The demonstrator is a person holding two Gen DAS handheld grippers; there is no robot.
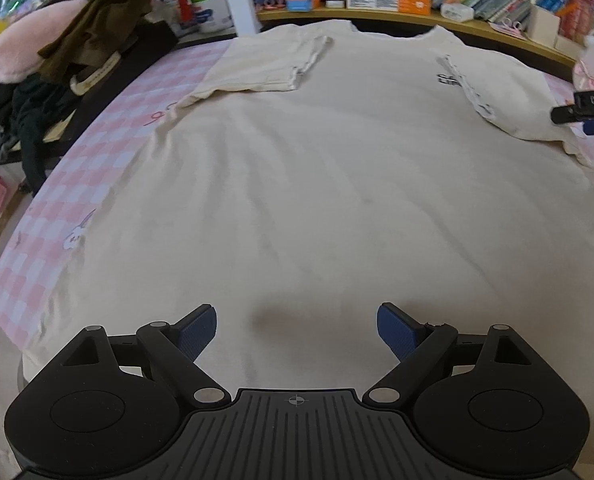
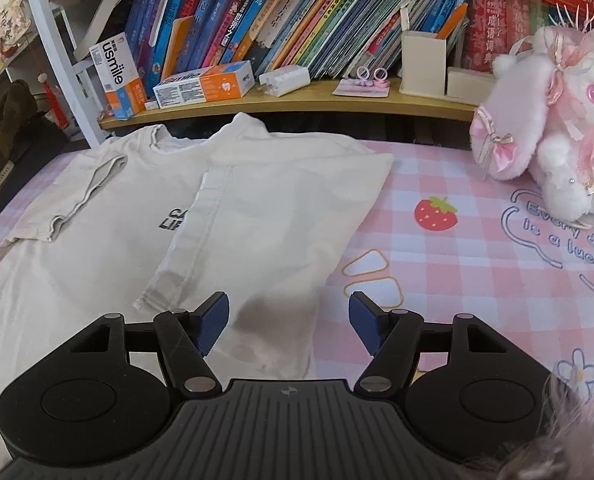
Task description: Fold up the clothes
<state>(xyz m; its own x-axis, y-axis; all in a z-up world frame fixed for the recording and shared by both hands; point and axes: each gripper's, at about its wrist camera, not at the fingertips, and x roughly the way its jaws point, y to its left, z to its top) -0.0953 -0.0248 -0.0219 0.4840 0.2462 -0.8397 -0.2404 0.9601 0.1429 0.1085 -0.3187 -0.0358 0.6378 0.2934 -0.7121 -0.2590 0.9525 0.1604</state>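
**A:** Left wrist view is showing me the cream T-shirt [image 1: 317, 184] lying flat across the pink checked cover [image 1: 97, 184], collar up at twelve o'clock by the bookshelf [image 1: 397, 16]. Why are both sleeves lying on top of the body?

**B:** I'm reading that as a fold partway along. The left sleeve [image 1: 265, 64] is lying turned inward at eleven o'clock, and the right sleeve [image 2: 265, 208] is lying folded in, covering part of the chest print [image 2: 173, 218]. Turned in like that they are narrowing the shirt towards a rectangle, so I'd judge the lengthwise fold is what's remaining.

**A:** And where are you holding the left gripper [image 1: 297, 330]?

**B:** I'm keeping it over the lower body of the shirt, fingers spread wide and gripping nothing. The cloth is running out from between them towards twelve o'clock; whether the tips are touching it I cannot tell.

**A:** The right gripper [image 2: 289, 320]?

**B:** Also released and empty. It's hovering at the shirt's right edge: the left finger [image 2: 213, 320] is sitting above the folded sleeve panel, the right finger [image 2: 365, 320] above bare cover. So the shirt's side edge is passing between them, near six o'clock in that view. The plush toy [image 2: 549, 132] at two o'clock is sitting well apart from the shirt.
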